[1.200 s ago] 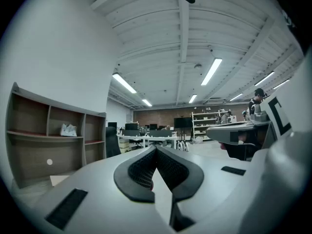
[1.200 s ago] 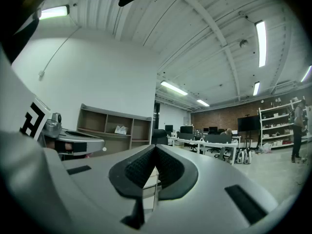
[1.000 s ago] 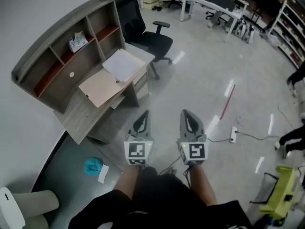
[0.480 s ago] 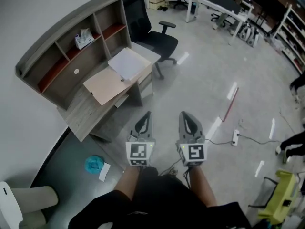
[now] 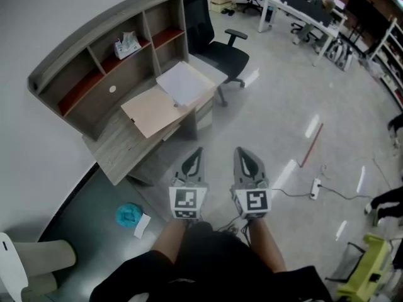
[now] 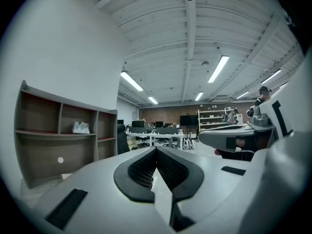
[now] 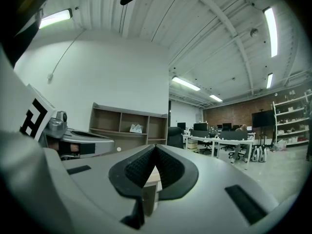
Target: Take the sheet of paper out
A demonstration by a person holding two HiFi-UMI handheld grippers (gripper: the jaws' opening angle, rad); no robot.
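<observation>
**Holding both grippers shut and level, well short of the desk**

Only the head view shows the sheet of paper (image 5: 184, 83). It lies flat and white on the desk (image 5: 119, 150), at the end nearest the black chair (image 5: 221, 52). One edge of it meets a tan folder (image 5: 153, 111) lying beside it. That view also shows a teal cloth (image 5: 128, 214) on the floor by the desk.

Both gripper views look across at the shelves (image 6: 58, 140) from the side. The tissue box (image 7: 136, 128) stands on a shelf, but the desk top and the paper are hidden behind the jaws. Each gripper view also catches the other gripper alongside.

The left gripper (image 5: 198, 150) and the right gripper (image 5: 242, 150) sit side by side, close but apart, on bare forearms reaching forward from the body. They point level across the floor towards the desk, with their marker cubes facing up. Each one's jaws are pressed together at the tips with nothing between them, and both are well apart from the paper.
</observation>
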